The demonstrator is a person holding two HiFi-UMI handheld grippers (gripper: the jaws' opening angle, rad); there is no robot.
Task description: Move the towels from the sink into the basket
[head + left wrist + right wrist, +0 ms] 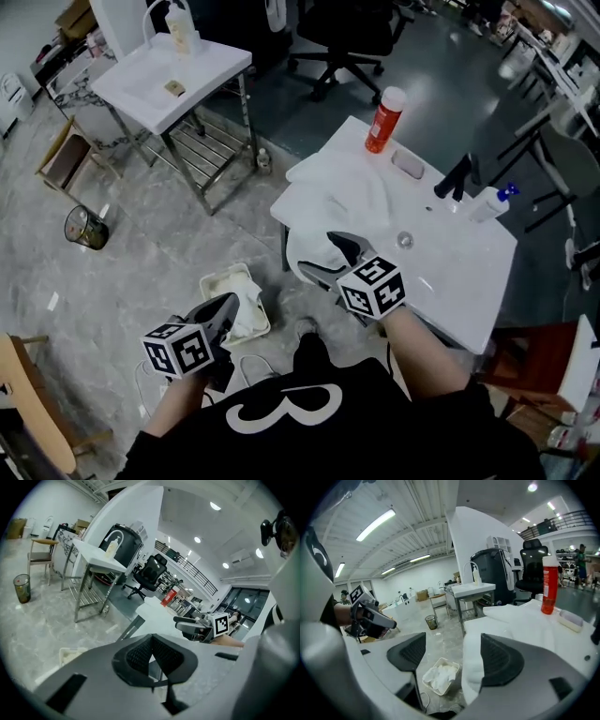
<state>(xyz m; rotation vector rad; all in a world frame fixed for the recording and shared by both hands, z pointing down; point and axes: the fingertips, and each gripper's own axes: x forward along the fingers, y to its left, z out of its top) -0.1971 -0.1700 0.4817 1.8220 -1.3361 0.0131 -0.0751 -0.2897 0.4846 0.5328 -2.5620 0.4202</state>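
We tag the right gripper (452,657) with jaws apart and nothing clamped, at the sink's (455,258) front-left corner. The towel (339,197) lies just ahead, heaped on the sink's left end. Its long axis runs back from that corner and a fold hangs over the edge. The right gripper is nearer. The left gripper (151,654) has its jaws together and empty, above the basket (223,276) on the floor, which holds another towel. The red bottle (384,120) at the back edge is no obstacle.

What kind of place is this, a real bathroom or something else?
Probably a lab or workshop hall, not a bathroom: the white sink and a second sink stand free on the open floor, with an office chair nearby.
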